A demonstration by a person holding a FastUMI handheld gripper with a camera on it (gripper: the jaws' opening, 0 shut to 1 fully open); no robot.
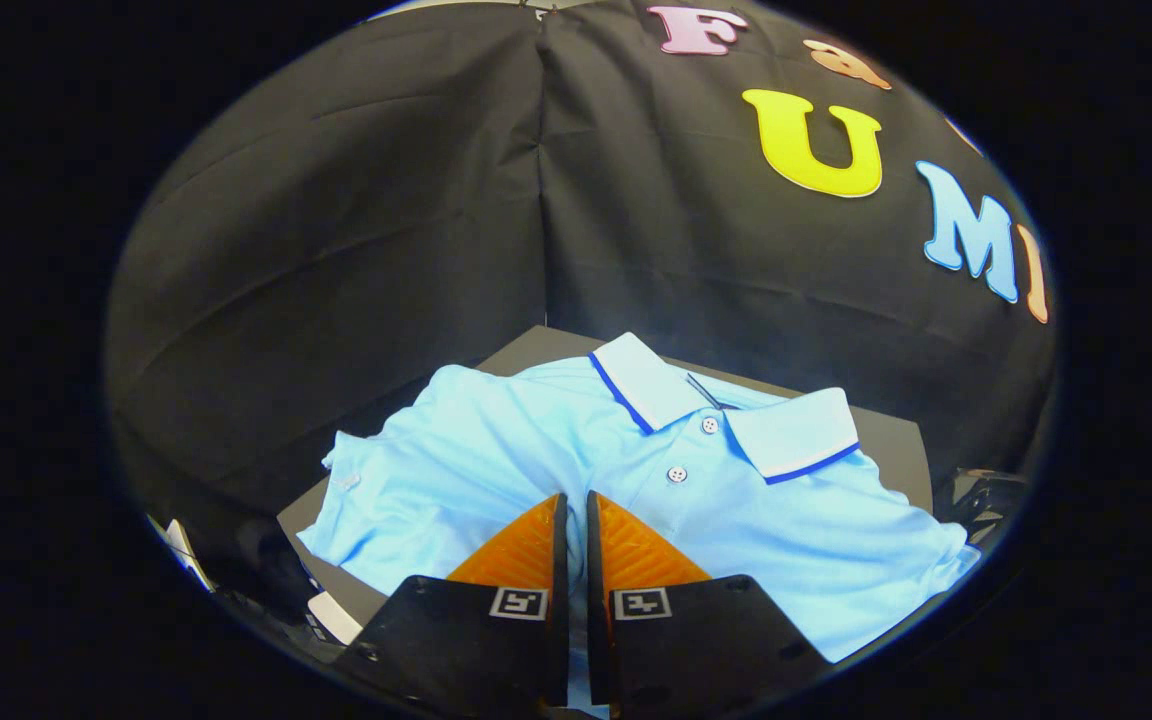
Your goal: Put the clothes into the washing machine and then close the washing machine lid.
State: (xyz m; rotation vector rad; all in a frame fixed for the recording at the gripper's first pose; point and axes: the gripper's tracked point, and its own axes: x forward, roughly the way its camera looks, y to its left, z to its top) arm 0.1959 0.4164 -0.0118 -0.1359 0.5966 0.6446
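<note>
Light blue polo shirt (496,470) lying face up, spread over a dark table (891,440), directly under and ahead of the gripper (576,510). Collar (651,385) with dark trim farthest from the fingers; two buttons (677,474) just beyond the tips, slightly to the right. Sleeves draped off to either side, one hanging over the table's near right edge.

Fingers drawn nearly together, only a thin slit between them, tips pressed down at the chest of the shirt. A sliver of blue fabric visible in the slit lower down, but hard to tell whether a fold is really pinched or the cloth simply lies beneath; grip cannot be called either way.

Beyond the shirt, black cloth wall (356,220) close behind the table. Some pale clutter (334,617) low to the left of the fingers, too blurred to name.

Judging progress: very early. Shirt not yet lifted off the table, at most being grasped. Left to do: secure the pinch, carry the shirt to the washer, drop it in, shut the lid.
</note>
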